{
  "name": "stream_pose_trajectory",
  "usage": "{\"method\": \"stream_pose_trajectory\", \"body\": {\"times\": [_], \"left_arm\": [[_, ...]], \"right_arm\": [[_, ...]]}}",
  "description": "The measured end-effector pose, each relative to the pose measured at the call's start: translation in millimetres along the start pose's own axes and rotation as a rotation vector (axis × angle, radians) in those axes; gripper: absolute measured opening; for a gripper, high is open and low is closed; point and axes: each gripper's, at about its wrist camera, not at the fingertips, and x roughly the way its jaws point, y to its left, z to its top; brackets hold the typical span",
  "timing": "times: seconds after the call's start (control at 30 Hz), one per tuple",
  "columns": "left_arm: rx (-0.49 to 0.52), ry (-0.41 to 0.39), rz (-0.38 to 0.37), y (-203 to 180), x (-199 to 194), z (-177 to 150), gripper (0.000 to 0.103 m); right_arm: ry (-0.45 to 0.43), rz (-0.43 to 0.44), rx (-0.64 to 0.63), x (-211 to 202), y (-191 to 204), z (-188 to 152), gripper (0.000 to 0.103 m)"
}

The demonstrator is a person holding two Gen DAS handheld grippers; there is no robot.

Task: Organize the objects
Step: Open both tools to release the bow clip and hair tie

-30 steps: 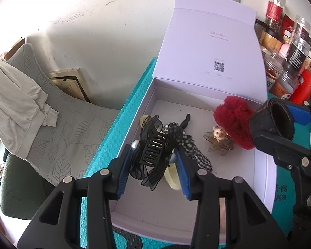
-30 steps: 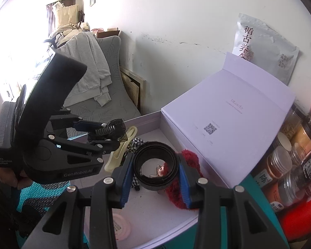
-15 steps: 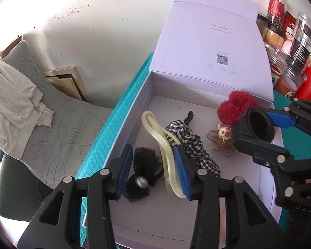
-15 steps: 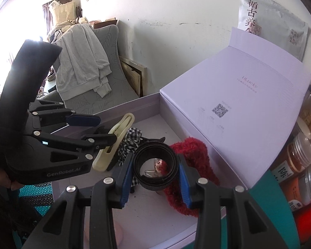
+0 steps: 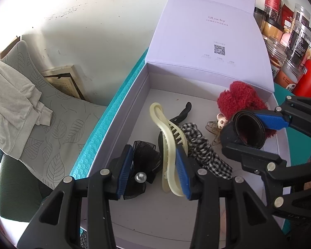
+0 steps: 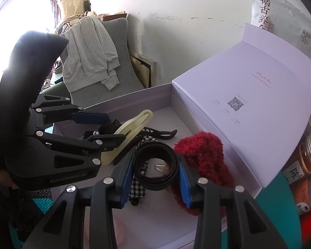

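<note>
Box open on teal table, lid tilted back toward the wall, jars just beside it on the right; inside, a scatter of hair things. Left gripper down in the box's near left part, angled downward, black bow between its jaws and against the left pad; squeezed or merely touched, cannot tell. Right gripper clenched on black ring, both pads pressed to its sides, hole toward the camera, held over the box's right part. Red scrunchie near the lid hinge on the right, partly behind the ring. Checked scrunchie across the middle of the floor. Cream clip lying lengthwise beside it, near end by the left gripper's right pad, touching the bow's edge. Black clip under the cream one, tip poking toward the lid. Brown star clip with a tiny figure on it, between checked and red scrunchies.
</note>
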Motion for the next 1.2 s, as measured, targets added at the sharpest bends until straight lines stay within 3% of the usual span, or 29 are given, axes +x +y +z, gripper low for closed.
{"method": "stream_pose_trajectory", "body": {"times": [0.7, 0.83, 0.97, 1.2], "left_arm": [[-0.033, 0.025, 0.039, 18.3, -6.7, -4.5, 0.040], [-0.050, 0.030, 0.031, 25.9, -15.5, -6.2, 0.051], [-0.056, 0.021, 0.029, 28.0, -25.0, -5.9, 0.054], [-0.057, -0.007, 0.048, 30.8, -44.4, -1.4, 0.057]], "right_arm": [[0.024, 0.021, 0.007, 11.0, 8.0, -5.3, 0.040], [0.039, 0.015, 0.004, 11.6, 10.5, -4.1, 0.044], [0.028, 0.011, 0.006, 5.1, 12.2, 0.3, 0.051], [0.002, -0.016, 0.011, -14.8, 12.6, 4.8, 0.053]]}}
